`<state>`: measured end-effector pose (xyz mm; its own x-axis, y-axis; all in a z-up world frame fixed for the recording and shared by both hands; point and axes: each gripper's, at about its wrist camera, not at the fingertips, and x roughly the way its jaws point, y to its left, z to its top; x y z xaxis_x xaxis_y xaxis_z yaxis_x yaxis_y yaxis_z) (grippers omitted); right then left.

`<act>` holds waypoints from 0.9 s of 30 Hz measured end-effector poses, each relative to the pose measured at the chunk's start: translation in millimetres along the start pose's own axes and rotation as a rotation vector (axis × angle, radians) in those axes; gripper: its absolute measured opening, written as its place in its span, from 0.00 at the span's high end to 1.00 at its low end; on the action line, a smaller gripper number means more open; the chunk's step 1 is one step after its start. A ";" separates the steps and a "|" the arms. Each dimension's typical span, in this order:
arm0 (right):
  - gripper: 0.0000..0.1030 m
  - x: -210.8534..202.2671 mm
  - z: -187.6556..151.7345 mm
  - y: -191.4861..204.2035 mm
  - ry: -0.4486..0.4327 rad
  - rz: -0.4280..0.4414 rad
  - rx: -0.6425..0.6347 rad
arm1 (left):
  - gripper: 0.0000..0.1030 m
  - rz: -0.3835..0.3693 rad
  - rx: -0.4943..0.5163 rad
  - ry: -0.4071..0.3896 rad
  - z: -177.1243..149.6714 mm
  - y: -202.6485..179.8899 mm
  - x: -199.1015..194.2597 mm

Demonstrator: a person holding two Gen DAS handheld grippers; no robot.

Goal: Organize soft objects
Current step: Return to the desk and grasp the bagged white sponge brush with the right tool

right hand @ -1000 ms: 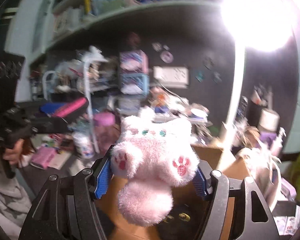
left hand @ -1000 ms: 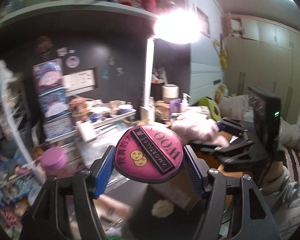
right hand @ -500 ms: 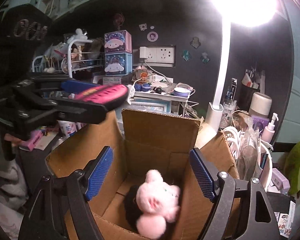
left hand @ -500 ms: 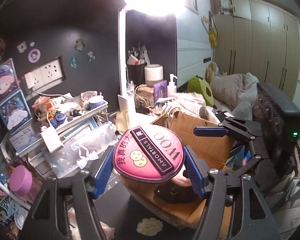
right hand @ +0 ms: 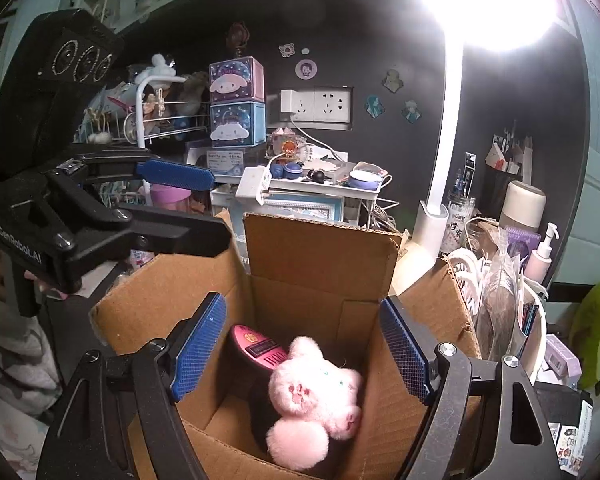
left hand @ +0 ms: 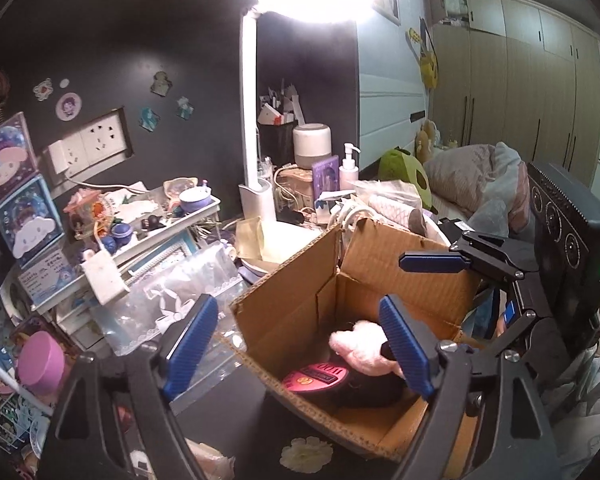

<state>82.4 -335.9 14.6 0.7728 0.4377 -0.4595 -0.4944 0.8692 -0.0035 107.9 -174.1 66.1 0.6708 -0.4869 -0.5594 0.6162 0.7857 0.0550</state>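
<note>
An open cardboard box (right hand: 320, 248) stands on the dark desk. Inside it lie a fluffy pink plush animal (right hand: 314, 396) and a round pink cushion with black lettering (right hand: 260, 348), both on something black. In the left wrist view the same plush (left hand: 360, 346) and cushion (left hand: 316, 376) show on the box floor. My left gripper (left hand: 296, 346) hangs over the box's near left wall, its jaws opening with nothing between them. My right gripper (right hand: 300, 348) is open above the box, the plush below it and untouched.
A white desk lamp (left hand: 250, 120) glares right behind the box. Cluttered white shelves (left hand: 160, 224), a clear plastic bag (left hand: 172, 296) and a pink cup (left hand: 40, 360) crowd the left. Bottles and bags (right hand: 500, 272) press against the box's right side. A bed (left hand: 480, 176) lies beyond.
The right gripper let the pink plush fall into the box, then the left gripper released the round pink cushion, which now lies inside. Both sets of jaws stand wider.
</note>
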 end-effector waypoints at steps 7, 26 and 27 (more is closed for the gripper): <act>0.26 -10.6 7.9 16.9 -0.030 0.031 0.004 | 0.22 0.037 -0.050 -0.054 -19.1 20.8 -35.1; 0.20 11.0 27.6 178.3 -0.042 0.281 -0.183 | 0.19 0.261 -0.301 -0.075 -152.3 130.1 -124.2; 0.20 19.4 25.6 186.2 -0.022 0.298 -0.188 | 0.19 0.258 -0.315 -0.061 -160.9 135.0 -123.0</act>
<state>15.5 -159.6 27.7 0.5913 0.6723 -0.4455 -0.7624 0.6460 -0.0371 42.1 53.2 9.3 0.8159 -0.2733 -0.5096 0.2749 0.9586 -0.0741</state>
